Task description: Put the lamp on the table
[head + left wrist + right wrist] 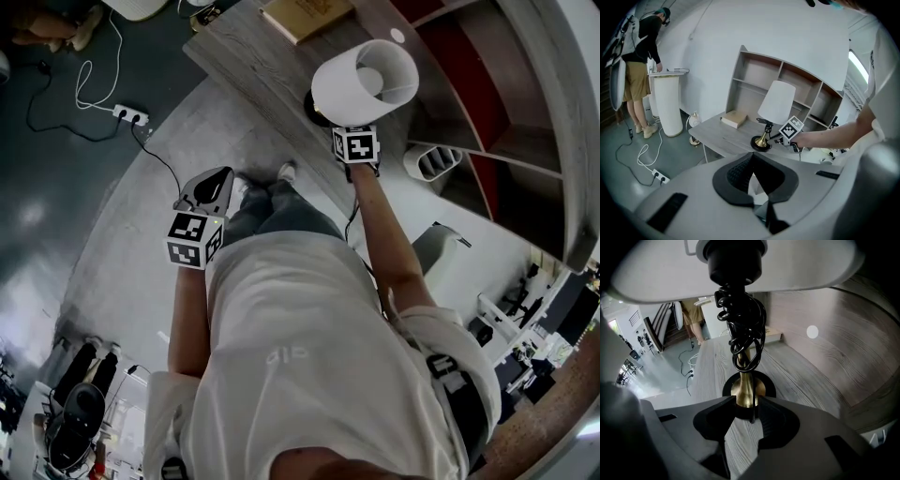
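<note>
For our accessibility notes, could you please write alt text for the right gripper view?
The jaws of the right gripper are closed on the brass stem of a lamp, its black base on the wooden table. A bundled black cord hangs beneath the white shade.

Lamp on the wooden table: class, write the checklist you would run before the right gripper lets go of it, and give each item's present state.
1. Lamp base flat on the table: ok.
2. Right gripper shut on the brass stem just above the base: ok.
3. Cord coiled on the stem, not trailing: ok.
4. Book apart from the lamp: ok.
5. Left gripper shut, empty, away from the table: ok.
</note>
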`<state>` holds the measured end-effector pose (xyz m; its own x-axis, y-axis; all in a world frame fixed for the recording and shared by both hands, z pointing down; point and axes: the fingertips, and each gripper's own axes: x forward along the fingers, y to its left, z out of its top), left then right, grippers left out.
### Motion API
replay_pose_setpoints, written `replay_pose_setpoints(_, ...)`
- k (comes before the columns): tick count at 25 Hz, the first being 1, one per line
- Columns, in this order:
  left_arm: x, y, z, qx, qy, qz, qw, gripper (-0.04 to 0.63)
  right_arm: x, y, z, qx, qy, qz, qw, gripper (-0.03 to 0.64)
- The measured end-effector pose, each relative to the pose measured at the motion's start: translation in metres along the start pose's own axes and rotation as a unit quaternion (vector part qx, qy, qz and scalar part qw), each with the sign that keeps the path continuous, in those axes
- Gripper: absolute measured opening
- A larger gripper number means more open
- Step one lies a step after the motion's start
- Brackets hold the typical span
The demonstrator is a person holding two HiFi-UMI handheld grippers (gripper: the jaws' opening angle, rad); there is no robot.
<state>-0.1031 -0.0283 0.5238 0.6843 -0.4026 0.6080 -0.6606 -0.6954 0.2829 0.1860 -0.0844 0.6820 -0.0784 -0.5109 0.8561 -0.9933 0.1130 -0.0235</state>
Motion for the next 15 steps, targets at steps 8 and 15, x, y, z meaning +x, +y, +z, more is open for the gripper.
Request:
replay_pose_setpoints(8, 0.022, -0.004, 0.007, 0.006, 0.004, -0.027, 0.9996, 0.014, -0.006, 0.004, -0.015, 0.016, 0.014, 0.010, 1.000, 0.158)
replay_pose_setpoints(15, 0.039, -0.008, 0.021, 0.027, 0.007, -0.046, 0.9986, 0.014, -0.011, 0.010, -0.015, 0.035, 0.017, 0.033, 0.999, 0.156)
